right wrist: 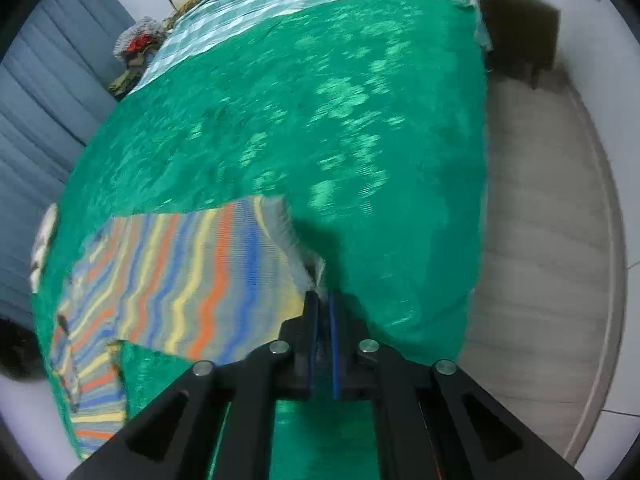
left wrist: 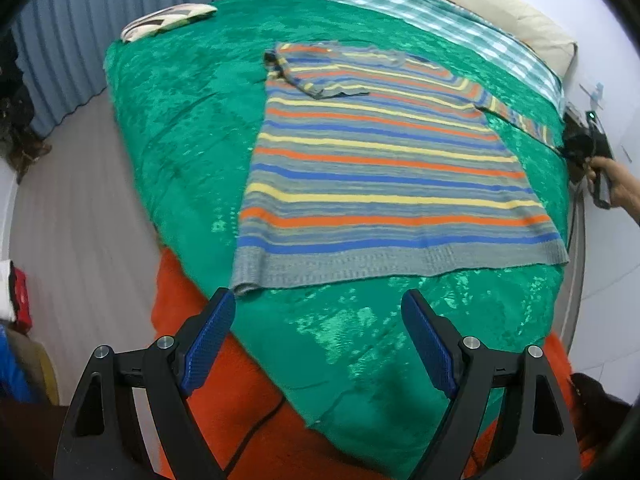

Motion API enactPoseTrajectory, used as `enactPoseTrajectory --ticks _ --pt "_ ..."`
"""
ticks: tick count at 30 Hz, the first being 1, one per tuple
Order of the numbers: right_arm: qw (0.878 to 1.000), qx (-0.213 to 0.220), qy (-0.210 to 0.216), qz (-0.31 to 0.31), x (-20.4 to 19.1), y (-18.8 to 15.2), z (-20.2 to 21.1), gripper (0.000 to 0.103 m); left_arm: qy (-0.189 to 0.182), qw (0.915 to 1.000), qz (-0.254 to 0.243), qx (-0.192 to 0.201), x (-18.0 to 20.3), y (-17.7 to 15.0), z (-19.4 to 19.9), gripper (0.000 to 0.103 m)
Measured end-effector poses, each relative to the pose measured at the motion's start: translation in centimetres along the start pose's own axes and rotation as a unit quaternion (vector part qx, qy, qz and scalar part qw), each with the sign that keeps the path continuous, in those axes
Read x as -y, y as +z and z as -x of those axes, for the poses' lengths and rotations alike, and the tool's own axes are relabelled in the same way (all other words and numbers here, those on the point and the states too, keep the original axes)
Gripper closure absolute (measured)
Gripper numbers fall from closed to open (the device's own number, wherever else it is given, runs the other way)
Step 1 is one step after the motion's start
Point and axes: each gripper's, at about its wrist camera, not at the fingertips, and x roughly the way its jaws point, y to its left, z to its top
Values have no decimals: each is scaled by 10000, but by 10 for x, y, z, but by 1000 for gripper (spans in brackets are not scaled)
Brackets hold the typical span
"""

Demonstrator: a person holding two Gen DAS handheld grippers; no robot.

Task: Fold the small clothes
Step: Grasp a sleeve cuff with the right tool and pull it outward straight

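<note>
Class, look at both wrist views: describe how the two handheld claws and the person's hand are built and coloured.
Left claw: black angular arms with triangular cut-outs, silver round pivot bolts, and two fingers faced with ribbed blue pads. Right claw: same black frame, silver bolts and blue pad edges. From the left view it shows as a dark body with a small green light, held in a bare-skinned hand; no sleeve is visible.

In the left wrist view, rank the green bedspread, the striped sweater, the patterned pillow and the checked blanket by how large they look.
1. green bedspread
2. striped sweater
3. checked blanket
4. patterned pillow

The blanket and pillow lie farthest from the camera, so both look smaller than they are; their real order is unsure.
</note>
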Motion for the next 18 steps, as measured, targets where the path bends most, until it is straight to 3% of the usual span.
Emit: enactPoseTrajectory --ticks 3,5,7,9,11,13,14,15,18 --pt "9996 82 -239 -91 18 0 12 93 142 9998 -6 107 -11 2 10 17" --pt "9985 301 -304 341 7 -2 30 90 212 9996 31 173 -20 8 14 16" --pt "9954 353 13 889 -15 -8 41 90 191 9995 107 225 -30 21 14 16" --pt "9895 293 472 1331 -39 -17 45 81 160 9994 162 265 -35 35 13 16" --pt "9854 181 641 1569 -54 -26 37 74 124 9990 145 403 -39 60 20 16" --pt "9878 -203 485 1465 -51 -36 14 78 126 9980 35 617 -42 82 35 16" --pt "9900 -295 422 1311 -43 -40 7 88 132 9973 -38 722 -44 93 43 15" --pt "9918 -221 393 1194 -38 -44 9 91 131 9963 -111 843 -45 104 52 10" --pt "9897 219 -147 1408 -38 -68 41 84 54 9920 -306 1227 -49 136 71 4"
